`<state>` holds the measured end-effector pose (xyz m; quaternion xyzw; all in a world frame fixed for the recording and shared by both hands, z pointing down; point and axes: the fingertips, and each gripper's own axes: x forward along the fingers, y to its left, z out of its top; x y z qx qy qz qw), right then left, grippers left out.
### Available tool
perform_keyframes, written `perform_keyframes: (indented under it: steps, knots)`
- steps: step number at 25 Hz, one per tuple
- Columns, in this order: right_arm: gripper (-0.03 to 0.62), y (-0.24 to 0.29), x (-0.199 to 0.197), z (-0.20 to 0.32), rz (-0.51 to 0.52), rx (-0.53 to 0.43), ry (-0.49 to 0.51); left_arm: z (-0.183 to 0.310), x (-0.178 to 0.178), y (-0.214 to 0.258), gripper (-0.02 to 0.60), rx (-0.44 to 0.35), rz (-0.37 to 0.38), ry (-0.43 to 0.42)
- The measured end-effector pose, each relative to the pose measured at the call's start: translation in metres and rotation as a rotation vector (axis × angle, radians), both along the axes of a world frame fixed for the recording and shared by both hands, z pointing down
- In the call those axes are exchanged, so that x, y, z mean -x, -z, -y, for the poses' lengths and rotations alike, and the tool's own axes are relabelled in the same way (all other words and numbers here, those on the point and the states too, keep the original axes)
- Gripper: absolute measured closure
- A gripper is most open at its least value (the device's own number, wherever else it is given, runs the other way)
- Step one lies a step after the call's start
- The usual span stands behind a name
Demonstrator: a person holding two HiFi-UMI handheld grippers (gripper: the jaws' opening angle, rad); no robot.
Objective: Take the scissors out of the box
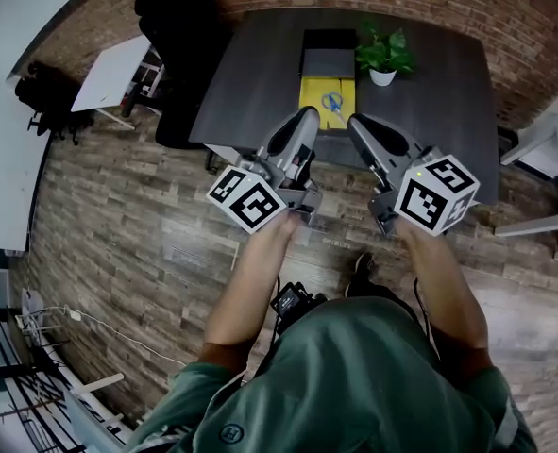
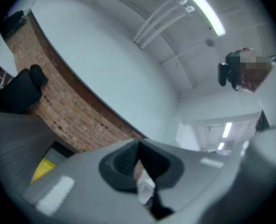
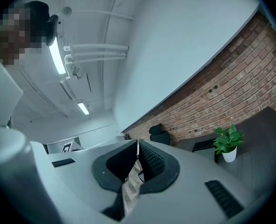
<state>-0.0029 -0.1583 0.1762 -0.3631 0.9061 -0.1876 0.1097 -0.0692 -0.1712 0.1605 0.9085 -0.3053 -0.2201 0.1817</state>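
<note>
An open box with a yellow inside (image 1: 327, 97) lies on the dark table (image 1: 260, 74), its dark lid folded back. Blue-handled scissors (image 1: 333, 102) rest on the yellow part. My left gripper (image 1: 306, 116) and right gripper (image 1: 354, 122) are held side by side just short of the table's near edge, tips toward the box. Both are shut with nothing between the jaws. The left gripper view tilts up at wall and ceiling past the shut left gripper (image 2: 138, 144), with a corner of the yellow box (image 2: 43, 168) low left. The right gripper (image 3: 138, 143) likewise points upward.
A potted plant (image 1: 382, 57) stands on the table right of the box, the same plant (image 3: 229, 146) showing in the right gripper view. A black chair (image 1: 179, 26) sits at the table's left. White desks (image 1: 118, 74) flank the area. The person stands on wooden flooring.
</note>
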Motion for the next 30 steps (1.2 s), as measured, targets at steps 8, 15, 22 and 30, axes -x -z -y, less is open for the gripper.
perform_keyframes:
  steps: [8, 15, 22, 30]
  knots:
    - [0.586, -0.01, -0.024, 0.042, 0.015, 0.015, 0.03, 0.037, -0.024, -0.008, 0.584, 0.016, 0.027, 0.035]
    - [0.586, -0.017, -0.031, 0.062, 0.008, 0.027, 0.032, 0.055, -0.027, -0.016, 0.583, 0.024, 0.025, 0.046]
    - [0.586, -0.028, -0.03, 0.088, -0.025, 0.043, 0.009, 0.087, -0.023, -0.033, 0.583, 0.046, 0.008, 0.029]
    - [0.586, -0.05, -0.03, 0.135, -0.056, 0.091, -0.036, 0.138, -0.023, -0.05, 0.583, 0.067, 0.006, -0.015]
